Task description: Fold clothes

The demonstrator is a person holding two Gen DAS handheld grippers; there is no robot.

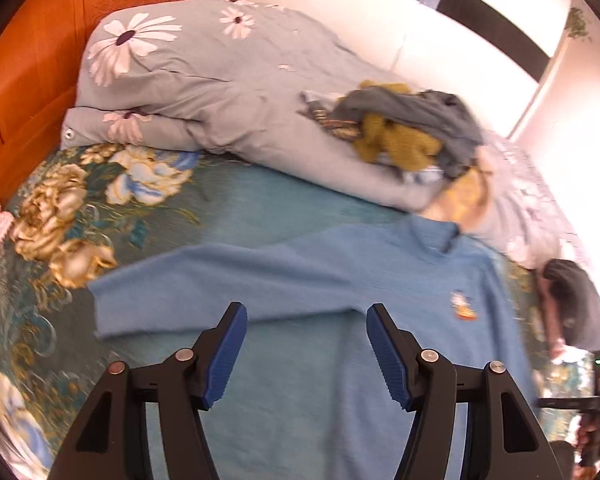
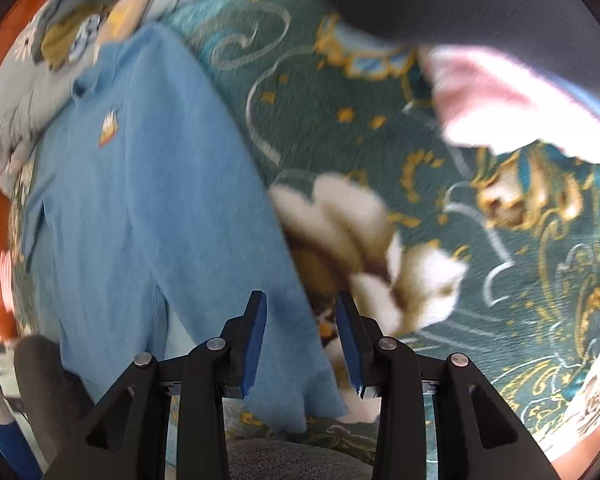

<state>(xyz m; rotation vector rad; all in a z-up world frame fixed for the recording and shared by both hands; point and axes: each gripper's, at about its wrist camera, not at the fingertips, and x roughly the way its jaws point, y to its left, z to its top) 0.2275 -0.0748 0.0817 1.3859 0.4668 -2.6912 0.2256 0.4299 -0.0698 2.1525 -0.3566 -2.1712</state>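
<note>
Light blue sweater (image 1: 308, 360) spread flat on the floral teal bedspread (image 1: 60, 208), left claw (image 1: 306, 316) released above its sleeve, pile of unfolded clothes (image 1: 404, 128) on the grey daisy duvet (image 1: 204, 80), right claw (image 2: 302, 304) released, straddling the sweater's hem edge

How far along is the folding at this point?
Done: the blue sweater is spread flat on the floral bedspread, sleeve stretched out, no fold made yet. In hand: nothing is gripped; the left tool hovers open over the sleeve, and the right tool is open at the sweater's side edge. Left: every fold, plus the clothes pile on the grey duvet.
</note>
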